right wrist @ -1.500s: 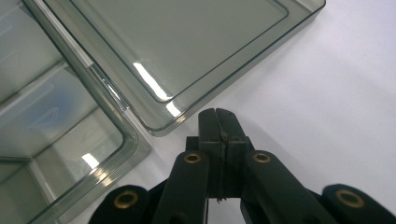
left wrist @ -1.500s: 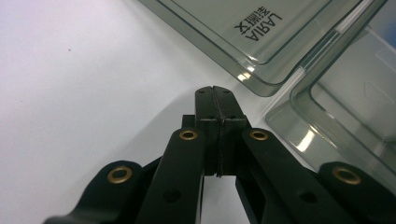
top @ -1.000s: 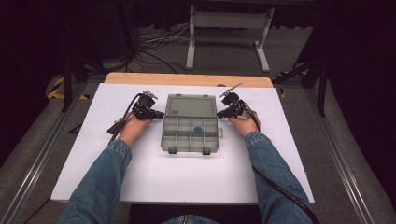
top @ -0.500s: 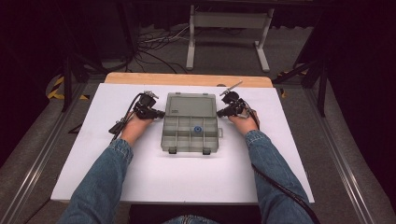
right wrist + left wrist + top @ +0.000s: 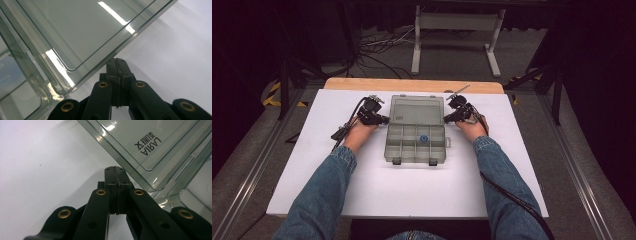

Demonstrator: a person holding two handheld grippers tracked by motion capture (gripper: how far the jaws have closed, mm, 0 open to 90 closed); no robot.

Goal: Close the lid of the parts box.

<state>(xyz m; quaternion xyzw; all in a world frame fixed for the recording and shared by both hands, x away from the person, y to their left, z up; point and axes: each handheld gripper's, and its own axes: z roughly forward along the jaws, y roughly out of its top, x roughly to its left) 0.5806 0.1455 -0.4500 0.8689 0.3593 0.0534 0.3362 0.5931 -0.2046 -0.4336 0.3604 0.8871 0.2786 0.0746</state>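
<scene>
A clear grey plastic compartment box (image 5: 416, 147) lies in the middle of the white table (image 5: 412, 195), its lid (image 5: 416, 109) swung open toward the far side. A small blue round piece (image 5: 424, 138) sits in one middle compartment. My left gripper (image 5: 384, 119) is at the lid's left edge, shut with nothing between its jaws. My right gripper (image 5: 448, 119) is at the lid's right edge, also shut and empty. In the left gripper view the closed tips (image 5: 115, 170) point at the lid's rim (image 5: 150, 147), which bears printed lettering. In the right gripper view the closed tips (image 5: 115, 61) sit just under the lid's edge (image 5: 75, 32).
A wooden strip (image 5: 412, 85) runs along the table's far edge. Beyond it stand a white metal frame (image 5: 454, 30) and loose cables (image 5: 377, 50) on the floor. Two latches (image 5: 397, 161) sit on the box's near side. Black cables trail from both grippers.
</scene>
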